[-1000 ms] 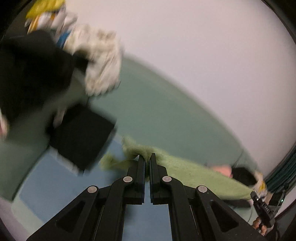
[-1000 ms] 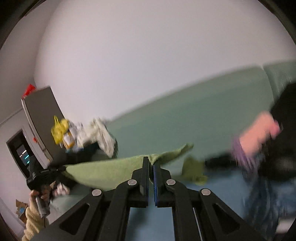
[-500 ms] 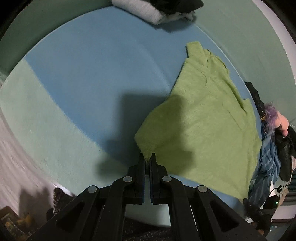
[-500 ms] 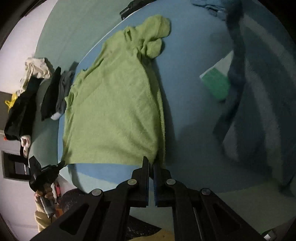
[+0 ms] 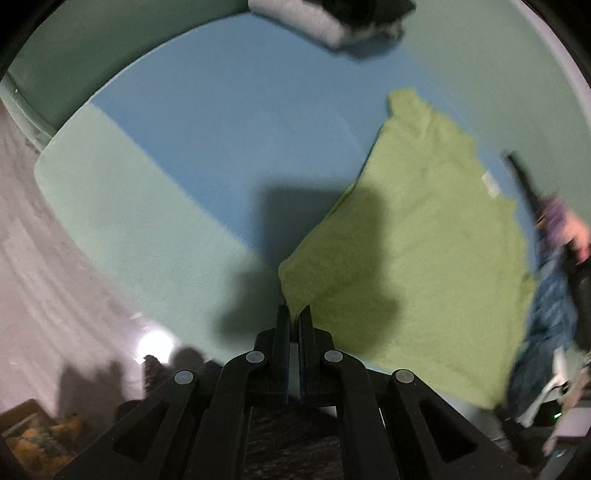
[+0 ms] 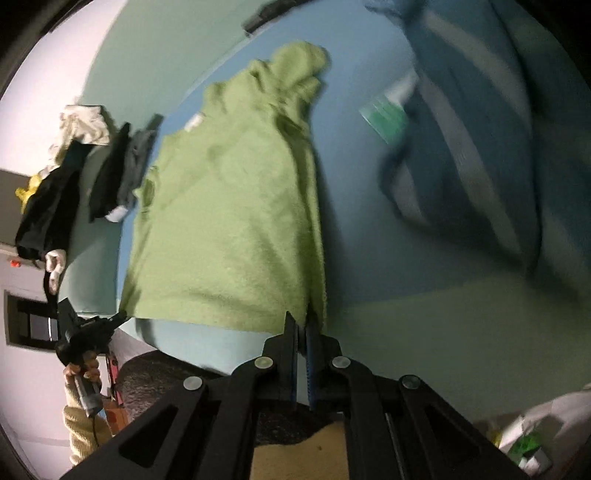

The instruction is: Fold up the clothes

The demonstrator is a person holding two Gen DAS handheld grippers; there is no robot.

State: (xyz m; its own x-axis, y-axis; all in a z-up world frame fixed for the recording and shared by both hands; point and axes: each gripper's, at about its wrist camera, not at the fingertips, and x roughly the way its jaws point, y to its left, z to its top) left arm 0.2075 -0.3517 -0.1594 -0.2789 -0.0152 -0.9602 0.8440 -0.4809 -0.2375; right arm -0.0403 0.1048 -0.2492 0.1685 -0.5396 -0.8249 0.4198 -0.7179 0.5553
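At the bottom centre of the left wrist view, the left gripper (image 5: 294, 317) has its black jaws pinched together on a corner of the fuzzy lime-green sweater (image 5: 413, 258). From that corner the sweater spreads flat toward the upper right of the frame, over the light blue sheet (image 5: 229, 122) that covers the pale green mattress (image 5: 122, 221). A dark shadow of the tool falls across the sheet and the sweater's near edge. At the top of that frame lies a folded grey and black pile of clothes (image 5: 332, 18).

Low in the middle of the right wrist view, the right gripper (image 6: 301, 325) likewise clamps tight on the opposite bottom corner of the same sweater (image 6: 229, 206), whose hem runs leftward to the other tool, seen at lower left in a hand (image 6: 83, 373) with a cream knitted cuff. The sweater stretches up the frame, its sleeve bunched near the top. Dark folded garments (image 6: 114, 173) sit just left of it, and a blurred blue striped cloth (image 6: 461, 140) fills the upper right.
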